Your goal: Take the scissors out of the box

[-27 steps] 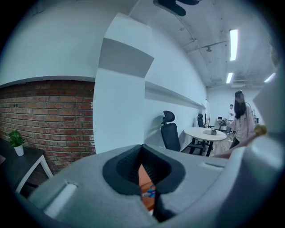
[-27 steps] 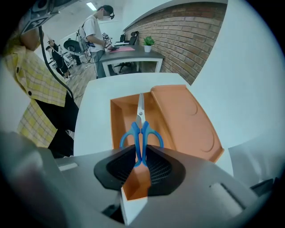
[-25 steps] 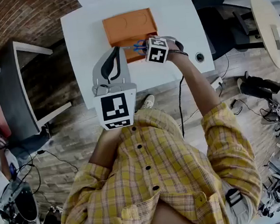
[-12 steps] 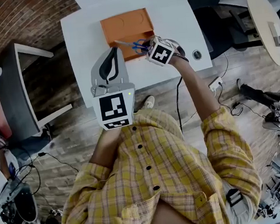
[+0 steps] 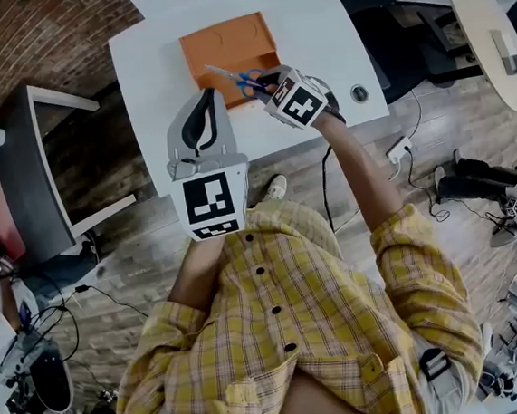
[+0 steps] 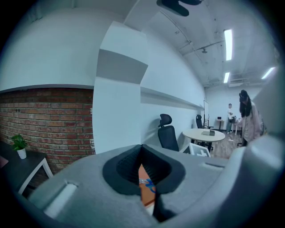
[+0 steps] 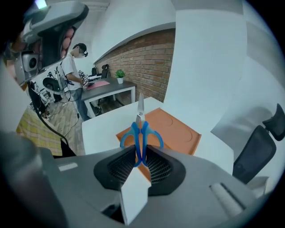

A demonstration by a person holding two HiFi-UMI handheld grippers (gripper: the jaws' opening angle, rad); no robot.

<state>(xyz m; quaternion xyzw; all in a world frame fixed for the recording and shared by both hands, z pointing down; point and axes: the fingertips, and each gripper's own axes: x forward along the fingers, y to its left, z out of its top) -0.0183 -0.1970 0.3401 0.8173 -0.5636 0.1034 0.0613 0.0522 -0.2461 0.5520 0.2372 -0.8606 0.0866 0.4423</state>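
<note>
Your right tool is clamped on the scissors. Its two black pads press on the blue handle loops from either side. The loops sit just ahead of the pads, and the closed steel blades point straight away from the tool, tilted upward. The scissors touch nothing but this tool.

The orange box lies past the scissors and lower down, flat on the white table. Its open face is up, and two round hollows show in its floor. From the head view, the blades reach from the tool's tips out over the near edge of the box, toward the corner closest to your left tool. The marker cube on the right tool faces up and toward you.

Your left tool is held to the left of the right tool and nearer your body, off the near left corner of the box. Its jaws are together at the tips with nothing gripped between them. Through the narrow slit below the meeting tips, its own view shows a strip of the orange box and a speck of the blue handles, well ahead of it. It touches neither the box nor the scissors.
</note>
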